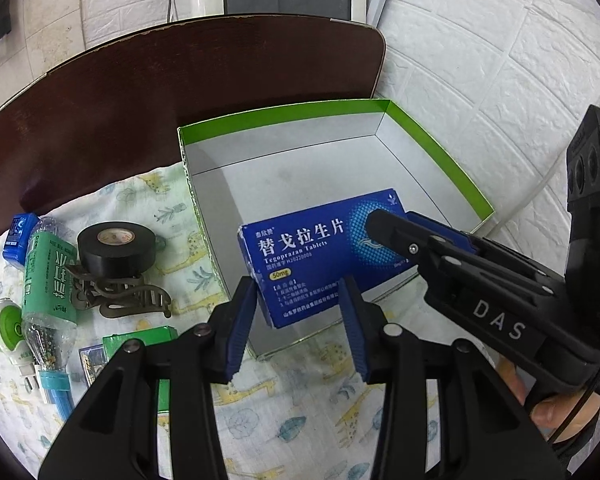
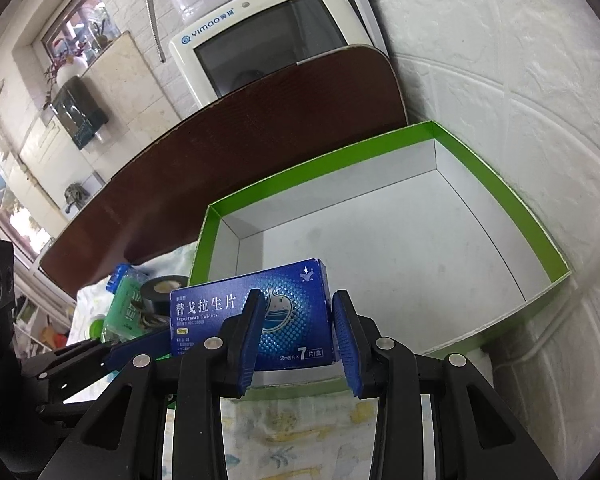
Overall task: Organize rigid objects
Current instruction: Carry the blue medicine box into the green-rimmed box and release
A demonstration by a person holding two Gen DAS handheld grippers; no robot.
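Observation:
A blue tablet box with white lettering hangs tilted over the near left part of a green-rimmed white cardboard tray. My right gripper reaches in from the right and is shut on the box's right end. In the right wrist view the box sits between the pads of that right gripper, above the tray. My left gripper stands open just below the box. The box's lower corner shows between its fingertips, with a gap beside the left pad. The left gripper comes in from the left at the box's left end.
Left of the tray, on a printed cloth, lie a black tape roll, an olive hair claw, a green-labelled bottle, a small blue box and a green box. A white brick wall stands close on the right.

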